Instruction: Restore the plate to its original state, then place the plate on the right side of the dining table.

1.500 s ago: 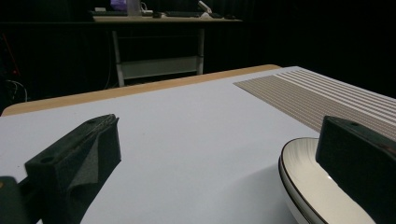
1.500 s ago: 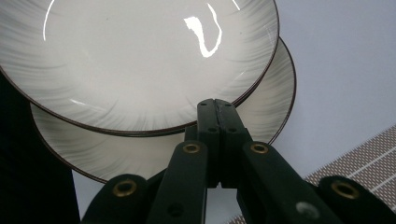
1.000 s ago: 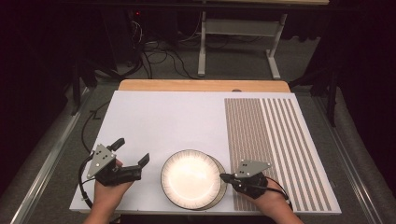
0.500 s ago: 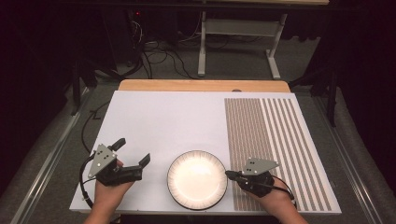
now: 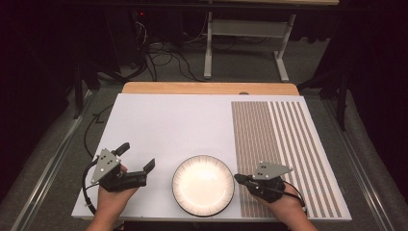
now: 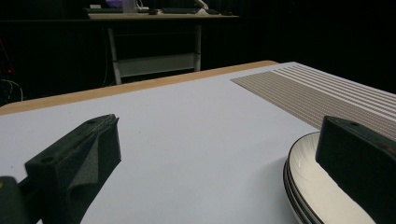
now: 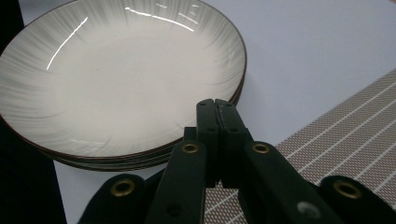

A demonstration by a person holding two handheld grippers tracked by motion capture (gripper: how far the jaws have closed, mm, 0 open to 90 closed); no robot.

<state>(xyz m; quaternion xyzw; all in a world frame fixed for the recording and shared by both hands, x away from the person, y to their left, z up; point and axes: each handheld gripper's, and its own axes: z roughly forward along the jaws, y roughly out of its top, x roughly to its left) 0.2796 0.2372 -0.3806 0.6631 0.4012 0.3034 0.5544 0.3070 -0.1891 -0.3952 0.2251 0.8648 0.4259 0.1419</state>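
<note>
High view takes in the whole white table [image 5: 183,125]: a stack of plates [image 5: 203,185] at its near edge, centred between the two hands, with a striped mat [image 5: 284,149] covering the table's right part. From there the stack reads as a single plate. The left gripper view shows its side, where layered rims [image 6: 292,186] count about three plates, though the exact number is hard to tell. The right gripper view shows the top plate's ribbed pattern and dark rim line [image 7: 116,70].

Count: two grippers, one stack, one mat.

The left gripper [image 5: 137,161] rests left of the stack with its jaws spread wide and nothing between them; in its own view the right jaw overlaps the plates' edge. The right gripper [image 5: 237,178] lies over the mat's near left corner, jaws pressed together on nothing, tips just beside the stack's right rim.

A second ago the plates were fanned, lower ones poking out to the right with the right gripper against them. Now they sit squared up, shifted slightly right. The left gripper is unchanged.
</note>
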